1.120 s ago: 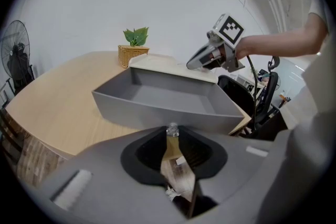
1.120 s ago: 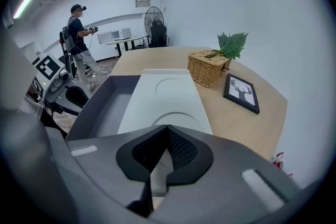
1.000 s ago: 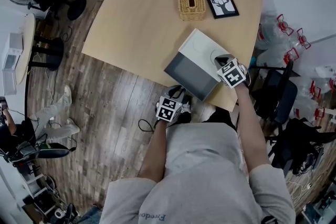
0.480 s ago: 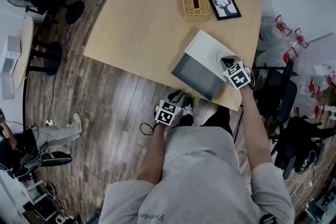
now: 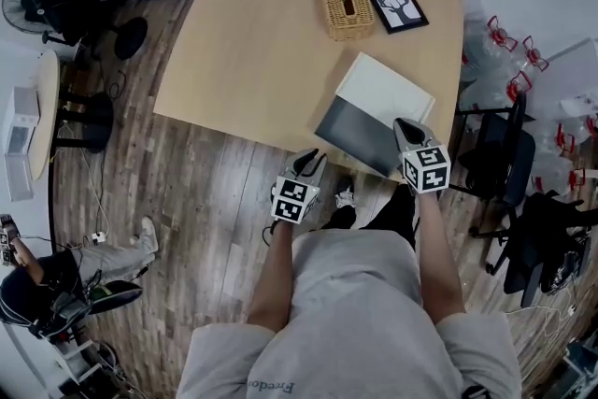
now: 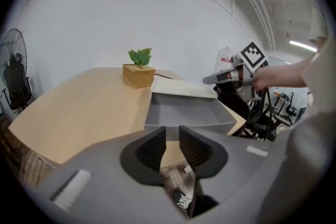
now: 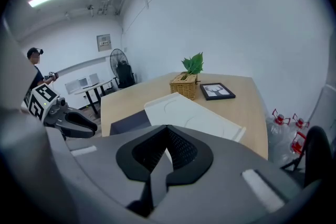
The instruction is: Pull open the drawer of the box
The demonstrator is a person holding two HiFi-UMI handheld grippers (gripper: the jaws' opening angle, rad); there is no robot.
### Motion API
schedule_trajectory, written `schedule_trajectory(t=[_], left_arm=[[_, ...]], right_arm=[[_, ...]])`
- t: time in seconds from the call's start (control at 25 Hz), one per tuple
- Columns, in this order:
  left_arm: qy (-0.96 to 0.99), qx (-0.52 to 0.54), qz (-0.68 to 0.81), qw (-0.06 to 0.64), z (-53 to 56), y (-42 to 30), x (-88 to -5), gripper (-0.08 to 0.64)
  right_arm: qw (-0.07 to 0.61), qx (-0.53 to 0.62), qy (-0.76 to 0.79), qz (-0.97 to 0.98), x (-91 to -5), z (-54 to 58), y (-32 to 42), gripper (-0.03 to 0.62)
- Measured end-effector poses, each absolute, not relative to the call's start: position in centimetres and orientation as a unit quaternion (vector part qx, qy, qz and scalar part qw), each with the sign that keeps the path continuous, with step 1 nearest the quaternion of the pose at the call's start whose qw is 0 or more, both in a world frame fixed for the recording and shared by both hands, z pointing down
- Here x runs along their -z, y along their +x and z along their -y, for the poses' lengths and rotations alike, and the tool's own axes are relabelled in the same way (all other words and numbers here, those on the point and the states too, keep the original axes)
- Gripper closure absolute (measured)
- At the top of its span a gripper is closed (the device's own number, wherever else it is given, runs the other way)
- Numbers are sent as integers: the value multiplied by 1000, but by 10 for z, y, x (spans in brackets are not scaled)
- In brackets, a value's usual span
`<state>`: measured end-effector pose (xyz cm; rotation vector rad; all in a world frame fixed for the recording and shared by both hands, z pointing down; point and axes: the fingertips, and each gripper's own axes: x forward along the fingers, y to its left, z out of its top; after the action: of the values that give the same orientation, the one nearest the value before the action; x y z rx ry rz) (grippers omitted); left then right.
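The drawer [image 5: 358, 134] stands pulled well out of the white box [image 5: 388, 87], just ahead of the left tool [image 6: 172, 134], whose jaws sit narrowly apart on nothing. The right tool [image 7: 167, 132], closed and empty, hovers near the box. I'd say the job looks done. Beyond both tools the tan surface [image 5: 252, 33] carries a wicker basket [image 5: 342, 9] and framed picture [image 5: 393, 6]; a fan [image 6: 14, 78] stands far left.

The wooden table [image 5: 252, 42] carries a white box [image 5: 388, 89] (drawer [image 5: 360, 134] out), wicker basket [image 5: 344, 12] and framed picture [image 5: 393, 5].

Left gripper [image 5: 309, 163] slightly parted; right gripper [image 5: 405, 128] — closed.
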<state>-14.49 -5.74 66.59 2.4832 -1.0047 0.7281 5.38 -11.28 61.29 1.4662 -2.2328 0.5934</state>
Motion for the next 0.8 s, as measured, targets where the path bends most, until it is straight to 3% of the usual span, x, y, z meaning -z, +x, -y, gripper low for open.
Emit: schedule_trajectory(t=[0.28,0.48,0.8], left_arm=[[889,-227,355,177,68,-140,-651,423],[896,-228,343,169,71,-129,-649,426],[898,-227,342,159,74,-125,-642,499]], right_arm=[[104,-243,593,761,-604,61,45,591],[125,-237,579,770,-612,37,30,591],[128,-233,577,772,-613,34,26,591]])
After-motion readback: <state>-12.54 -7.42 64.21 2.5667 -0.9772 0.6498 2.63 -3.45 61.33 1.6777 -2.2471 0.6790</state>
